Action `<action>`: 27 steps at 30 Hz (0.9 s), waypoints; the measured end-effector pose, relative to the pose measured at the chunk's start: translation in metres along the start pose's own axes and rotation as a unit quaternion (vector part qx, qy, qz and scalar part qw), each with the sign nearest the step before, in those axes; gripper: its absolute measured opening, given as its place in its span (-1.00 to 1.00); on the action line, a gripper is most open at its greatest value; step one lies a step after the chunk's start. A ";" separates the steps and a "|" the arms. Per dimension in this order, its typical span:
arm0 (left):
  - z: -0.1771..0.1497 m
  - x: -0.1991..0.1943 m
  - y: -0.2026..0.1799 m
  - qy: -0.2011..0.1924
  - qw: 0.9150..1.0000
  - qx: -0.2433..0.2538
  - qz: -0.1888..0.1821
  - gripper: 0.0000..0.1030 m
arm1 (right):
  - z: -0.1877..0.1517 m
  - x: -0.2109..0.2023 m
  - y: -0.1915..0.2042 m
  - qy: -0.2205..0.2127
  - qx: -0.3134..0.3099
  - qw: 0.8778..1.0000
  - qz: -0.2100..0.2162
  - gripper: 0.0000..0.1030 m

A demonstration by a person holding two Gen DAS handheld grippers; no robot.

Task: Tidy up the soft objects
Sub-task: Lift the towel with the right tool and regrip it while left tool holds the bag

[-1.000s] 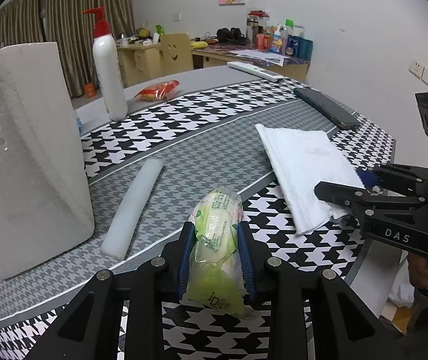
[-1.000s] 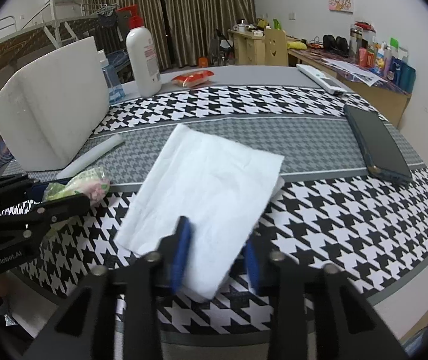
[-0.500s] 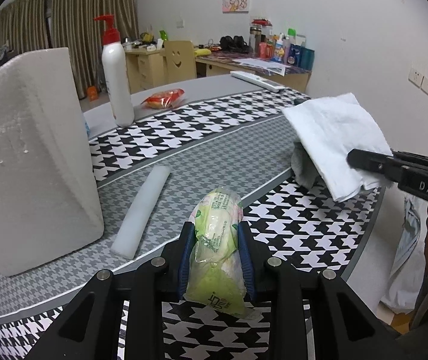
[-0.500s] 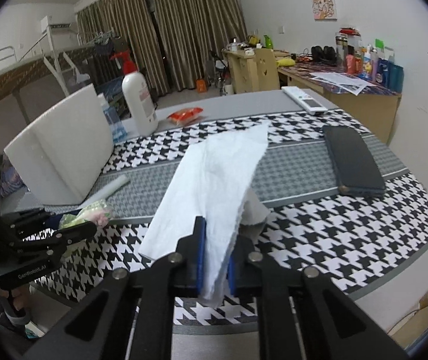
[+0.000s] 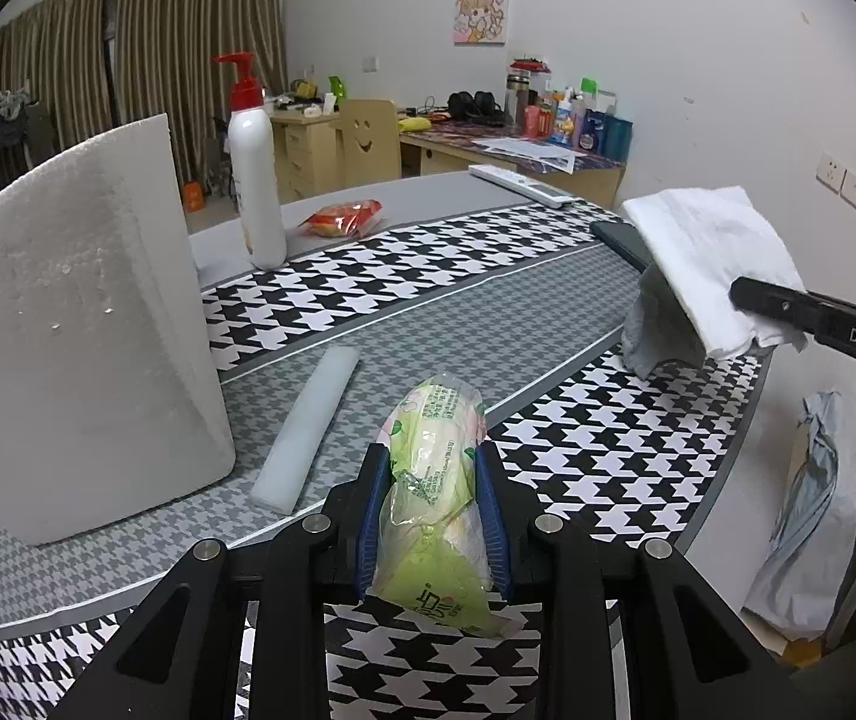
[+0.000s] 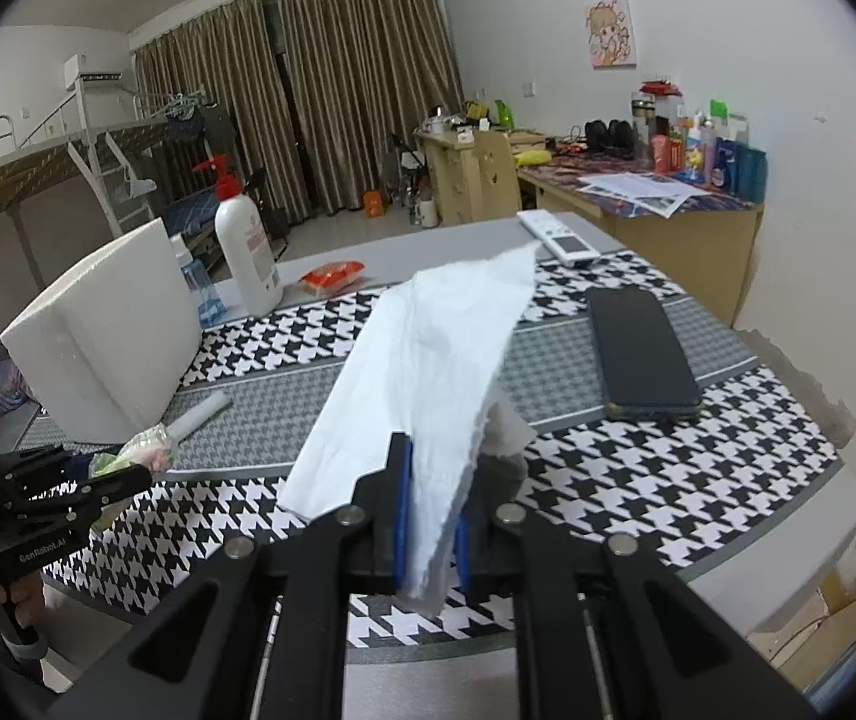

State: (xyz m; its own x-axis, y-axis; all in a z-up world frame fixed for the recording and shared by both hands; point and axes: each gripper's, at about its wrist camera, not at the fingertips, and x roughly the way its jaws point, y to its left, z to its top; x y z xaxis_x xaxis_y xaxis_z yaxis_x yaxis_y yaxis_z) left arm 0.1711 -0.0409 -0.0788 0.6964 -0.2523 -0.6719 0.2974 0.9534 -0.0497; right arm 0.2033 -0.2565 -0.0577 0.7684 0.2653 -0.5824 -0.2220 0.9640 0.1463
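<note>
Two soft items lifted, none yet put away.
Foam block [image 5: 80, 324] and foam stick [image 5: 308, 426] untouched on worktop [image 5: 488, 300]; left gripper [image 5: 434, 516] pinching tissue pack [image 5: 437, 480]; right gripper [image 6: 431, 516], just closed, clamping white towel [image 6: 428, 360], raised.

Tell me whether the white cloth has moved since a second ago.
Yes. The white cloth, pinched in the right gripper, has risen off the table; the phone stayed put.

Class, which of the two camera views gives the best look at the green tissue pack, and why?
The left wrist view. There the green tissue pack fills the foreground, clamped between the left tongs, its printed wrapper plain. The right wrist view shows only its crumpled end at the far left, small and mostly hidden by the tongs.
</note>
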 end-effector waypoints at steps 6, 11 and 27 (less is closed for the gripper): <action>0.000 -0.007 -0.001 -0.011 1.000 0.000 0.000 -0.40 | 0.002 0.000 0.010 0.003 -0.004 0.999 0.035 -0.70; -0.003 -0.010 0.002 -0.015 1.000 -0.005 0.005 -0.40 | -0.008 0.017 0.032 0.030 -0.026 0.998 0.057 -0.67; -0.007 -0.025 0.011 -0.024 0.999 -0.017 0.018 -0.40 | -0.026 0.032 0.082 0.057 -0.087 0.990 0.095 -0.09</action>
State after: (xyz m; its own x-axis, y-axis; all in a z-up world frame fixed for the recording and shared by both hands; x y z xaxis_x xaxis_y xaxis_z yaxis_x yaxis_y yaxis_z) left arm 0.1524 -0.0227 -0.0682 0.7370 -0.2252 -0.6372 0.2499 0.9668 -0.0528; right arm 0.1942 -0.1697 -0.0853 0.6318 0.4283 -0.6461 -0.4638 0.8767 0.1276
